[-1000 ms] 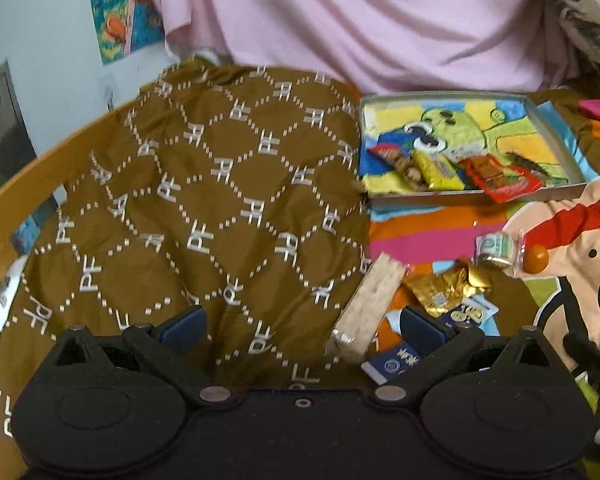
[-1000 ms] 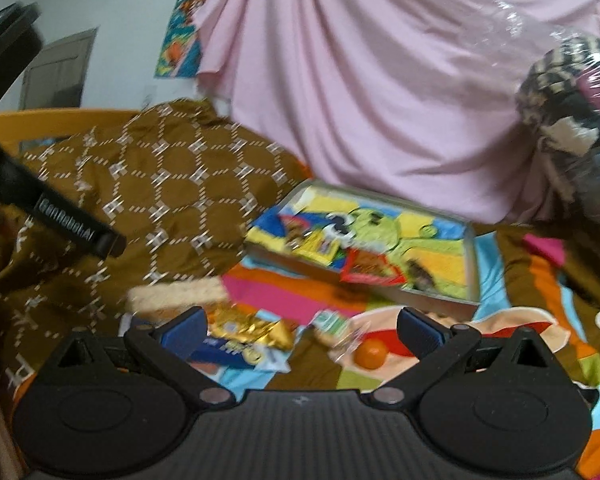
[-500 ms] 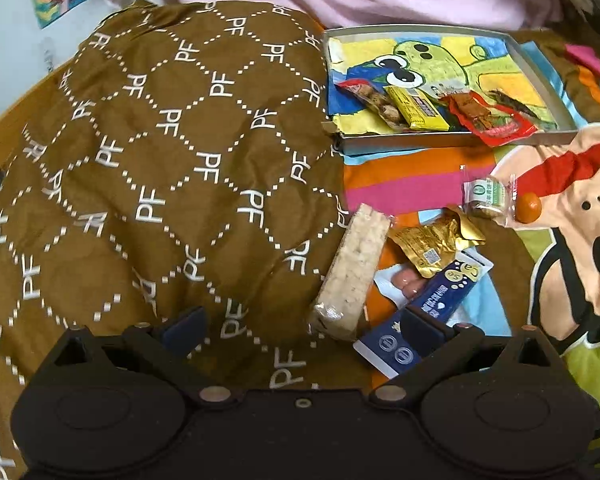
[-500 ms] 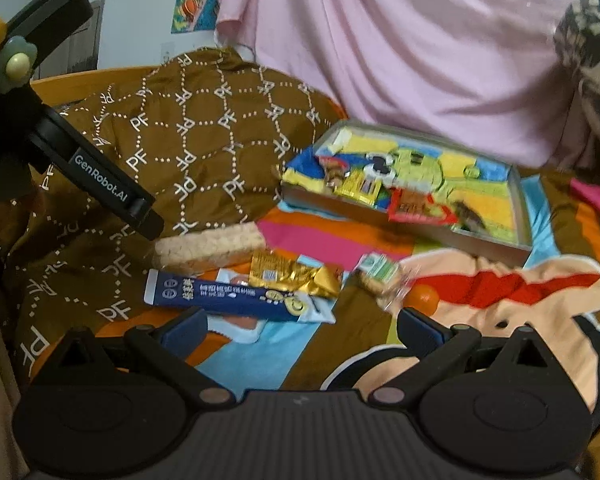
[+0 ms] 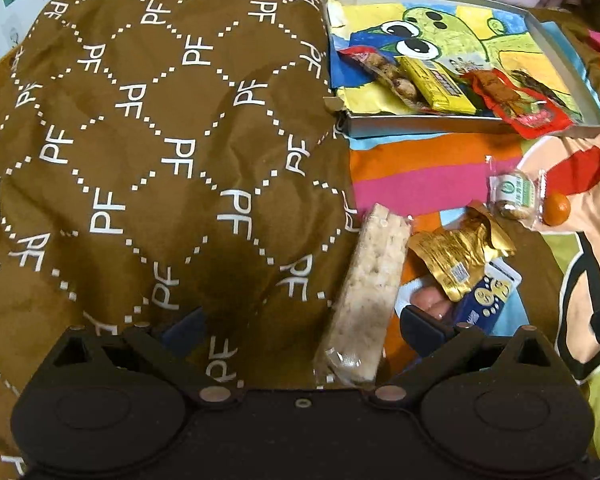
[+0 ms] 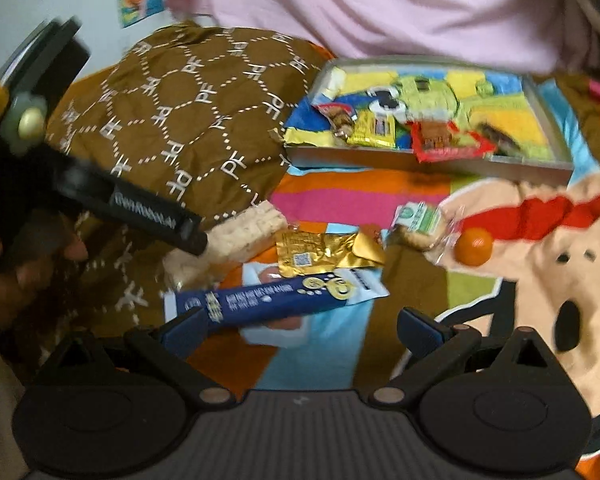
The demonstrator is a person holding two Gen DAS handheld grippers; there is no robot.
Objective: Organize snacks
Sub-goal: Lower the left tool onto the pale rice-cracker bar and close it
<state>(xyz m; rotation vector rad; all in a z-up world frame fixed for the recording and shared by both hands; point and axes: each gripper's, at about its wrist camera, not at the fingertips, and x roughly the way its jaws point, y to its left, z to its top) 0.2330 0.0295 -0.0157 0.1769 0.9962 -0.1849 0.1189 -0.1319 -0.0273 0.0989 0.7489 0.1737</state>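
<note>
A shallow grey tray (image 5: pixel 452 126) (image 6: pixel 428 164) at the back holds several wrapped snacks. Loose snacks lie on the colourful bedspread in front of it: a pale rice bar (image 5: pixel 370 292) (image 6: pixel 244 236), a gold packet (image 5: pixel 456 252) (image 6: pixel 324 250), a blue stick pack (image 5: pixel 488 296) (image 6: pixel 276 300), a green-labelled cookie pack (image 5: pixel 514 196) (image 6: pixel 418 226) and a small orange fruit (image 5: pixel 556 209) (image 6: pixel 474 241). My left gripper (image 5: pixel 300 326) is open, low over the rice bar's near end. My right gripper (image 6: pixel 300 326) is open and empty above the blue stick pack.
A brown patterned quilt (image 5: pixel 140 160) is heaped at the left, against the rice bar. Pink cloth (image 6: pixel 380 0) hangs behind the tray. The left gripper's body and the hand holding it (image 6: pixel 40 200) fill the left of the right wrist view.
Both grippers have moved forward and down toward the loose snacks. The left one now has the rice bar's end between its open fingers. Nothing has been picked up.
</note>
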